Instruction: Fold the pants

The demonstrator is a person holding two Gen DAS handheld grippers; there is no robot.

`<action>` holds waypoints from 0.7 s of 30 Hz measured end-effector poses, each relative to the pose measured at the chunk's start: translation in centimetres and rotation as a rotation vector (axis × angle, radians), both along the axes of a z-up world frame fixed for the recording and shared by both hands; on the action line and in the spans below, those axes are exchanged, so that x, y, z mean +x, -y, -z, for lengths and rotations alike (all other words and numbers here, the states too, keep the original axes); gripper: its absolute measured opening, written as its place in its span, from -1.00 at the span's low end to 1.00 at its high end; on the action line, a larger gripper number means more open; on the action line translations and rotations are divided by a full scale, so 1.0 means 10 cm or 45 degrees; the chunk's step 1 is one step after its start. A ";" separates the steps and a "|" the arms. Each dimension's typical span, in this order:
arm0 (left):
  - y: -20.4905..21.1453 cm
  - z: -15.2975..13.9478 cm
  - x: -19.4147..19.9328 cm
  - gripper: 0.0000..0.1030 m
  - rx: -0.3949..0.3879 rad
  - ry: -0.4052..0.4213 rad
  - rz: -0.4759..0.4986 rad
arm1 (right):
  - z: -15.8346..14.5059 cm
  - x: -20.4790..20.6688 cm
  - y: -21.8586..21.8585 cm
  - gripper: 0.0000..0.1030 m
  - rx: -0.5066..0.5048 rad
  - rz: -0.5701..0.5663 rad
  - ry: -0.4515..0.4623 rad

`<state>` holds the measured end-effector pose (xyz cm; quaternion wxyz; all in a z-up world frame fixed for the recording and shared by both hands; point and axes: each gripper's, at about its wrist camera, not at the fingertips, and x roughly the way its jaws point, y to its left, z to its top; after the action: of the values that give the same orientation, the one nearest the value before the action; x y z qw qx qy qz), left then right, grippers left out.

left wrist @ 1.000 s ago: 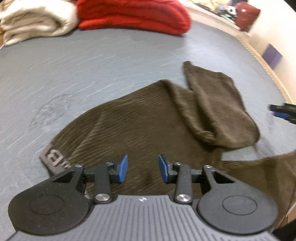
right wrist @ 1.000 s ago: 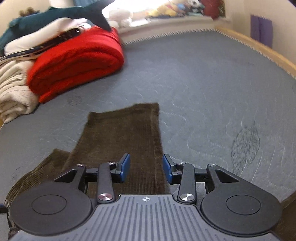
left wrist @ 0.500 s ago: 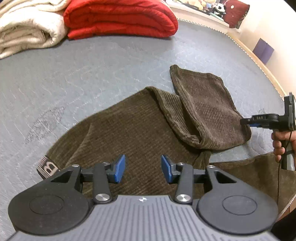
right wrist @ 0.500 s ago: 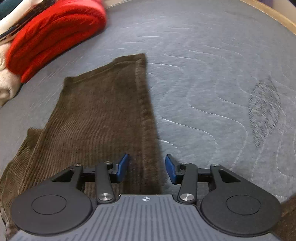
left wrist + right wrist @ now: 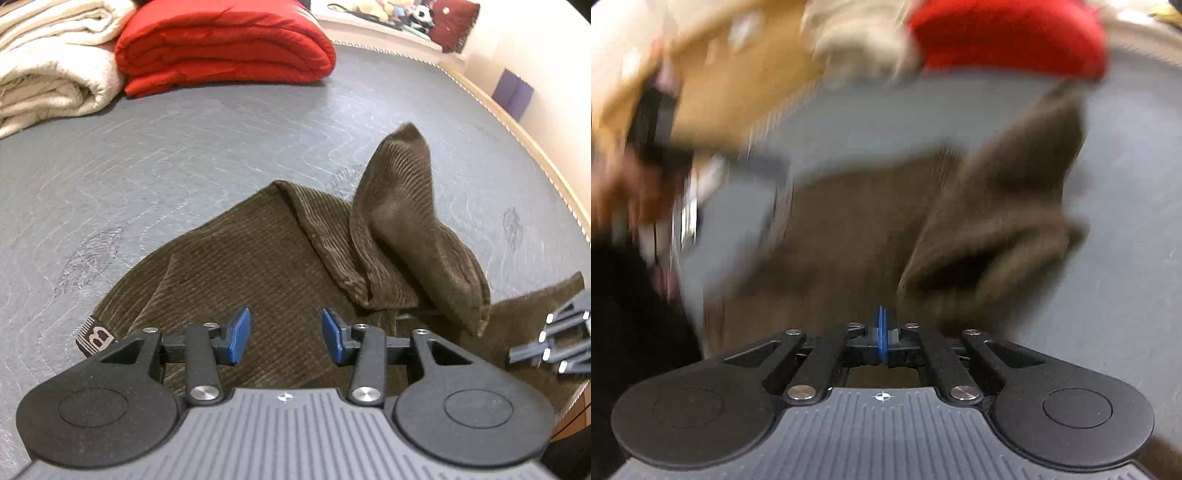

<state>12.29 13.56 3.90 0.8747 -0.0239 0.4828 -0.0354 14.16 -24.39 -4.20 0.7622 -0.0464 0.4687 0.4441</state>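
Observation:
Brown corduroy pants [image 5: 266, 258] lie on the grey mattress, waistband label at the near left [image 5: 96, 336]. One leg [image 5: 402, 229] is lifted and bunched at the right. My left gripper [image 5: 282, 338] is open and empty just above the pants' seat. My right gripper [image 5: 881, 338] has its blue pads pressed together; the view is heavily blurred, and the leg [image 5: 1004, 221] hangs ahead of it, so a hold on the cloth cannot be confirmed. The right gripper also shows at the right edge of the left wrist view [image 5: 554, 343].
A folded red blanket [image 5: 221, 44] and a cream blanket [image 5: 48, 66] lie at the far side of the mattress [image 5: 184, 147]. The mattress's piped edge [image 5: 524, 147] runs along the right, near a wall. The person's hand with the left gripper [image 5: 665, 192] shows blurred.
My right gripper has shut and swung fast toward the left. The pant leg, flat before, is now raised and bunched. My left gripper stays open over the seat.

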 end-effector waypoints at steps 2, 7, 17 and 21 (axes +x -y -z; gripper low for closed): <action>0.05 0.02 0.00 -0.02 0.008 -0.002 0.009 | 0.11 -0.10 0.01 -0.95 -0.091 -0.040 -0.017; 0.13 0.03 0.04 0.04 0.009 -0.002 0.019 | -0.07 0.26 0.45 -0.58 0.117 0.403 -0.007; 0.11 0.10 0.14 0.06 0.019 -0.022 0.003 | 0.20 1.01 0.67 -0.46 0.450 0.946 -0.281; 0.04 0.10 0.16 0.07 0.008 -0.026 -0.017 | 0.49 1.22 0.53 -0.23 0.404 1.067 -0.403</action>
<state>13.92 13.14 2.90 0.8701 -0.0248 0.4916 -0.0277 26.34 -29.72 -9.09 0.7926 0.3318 0.4838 0.1661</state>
